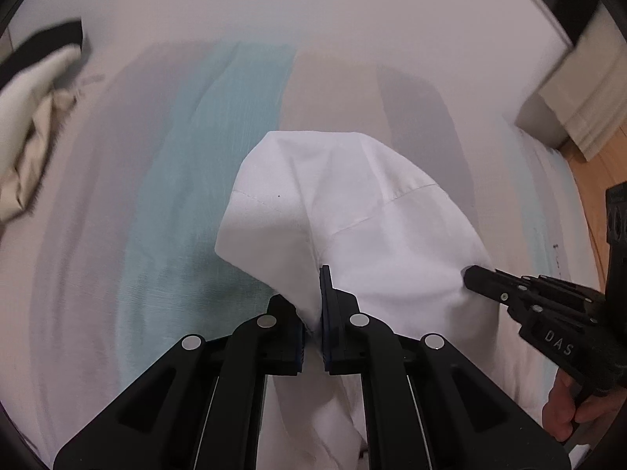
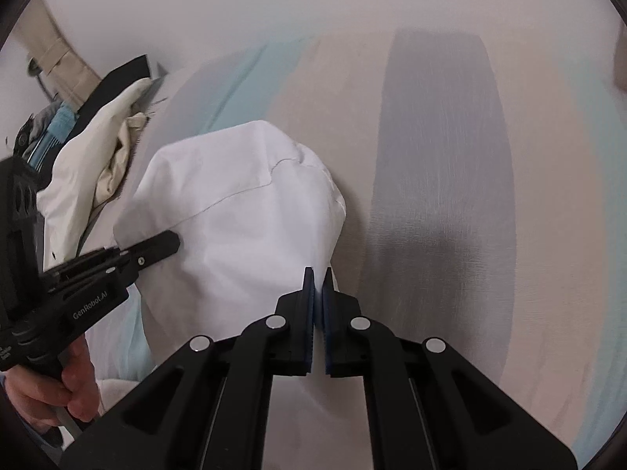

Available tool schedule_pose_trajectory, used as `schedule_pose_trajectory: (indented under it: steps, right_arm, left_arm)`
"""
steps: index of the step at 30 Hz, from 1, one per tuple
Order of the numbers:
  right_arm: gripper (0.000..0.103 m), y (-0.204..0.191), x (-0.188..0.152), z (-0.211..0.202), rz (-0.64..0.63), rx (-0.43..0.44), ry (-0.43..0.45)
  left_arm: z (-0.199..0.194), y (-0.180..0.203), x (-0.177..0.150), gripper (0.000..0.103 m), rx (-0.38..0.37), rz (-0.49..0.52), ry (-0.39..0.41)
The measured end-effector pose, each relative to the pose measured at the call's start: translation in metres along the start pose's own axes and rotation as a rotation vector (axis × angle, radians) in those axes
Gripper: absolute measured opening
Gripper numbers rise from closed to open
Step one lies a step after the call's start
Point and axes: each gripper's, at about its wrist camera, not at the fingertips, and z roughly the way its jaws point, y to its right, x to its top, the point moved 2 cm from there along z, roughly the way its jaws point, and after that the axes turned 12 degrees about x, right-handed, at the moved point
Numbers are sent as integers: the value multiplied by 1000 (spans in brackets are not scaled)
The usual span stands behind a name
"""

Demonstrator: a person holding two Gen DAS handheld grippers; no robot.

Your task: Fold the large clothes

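Above the pale striped bed sheet (image 1: 164,203), with its bands of grey, light blue and beige, a large white cotton garment (image 1: 352,211) hangs lifted between two black grippers. From the left wrist view, the left gripper (image 1: 313,313) has its jaws pressed nearly together on a bunched edge of the white cloth, which runs down between the fingers and out below them. From the right wrist view, the right gripper (image 2: 318,301) is likewise pinched tight on a thin fold of the same garment (image 2: 243,211), its blue-padded jaws almost touching. Each gripper shows in the other's view, reaching in from the side with its tip against the cloth: the right one (image 1: 476,274) from the right, the left one (image 2: 168,244) from the left. A crumpled cream-coloured cloth (image 1: 27,125) lies well apart at the sheet's far left edge, beside a dark strip. The surroundings are blurred.
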Motion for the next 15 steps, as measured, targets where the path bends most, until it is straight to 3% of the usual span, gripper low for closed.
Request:
schedule_pose_trajectory:
  steps: [8,15]
  right_arm:
    - [2,-50,-36,-48,-128,-89,72]
    - [2,-85,-77,-85,-190,-111,127]
  left_arm:
    - [-60,1,-30,5,18,36,80]
    - [-107,-4,-73,5,30,32,133]
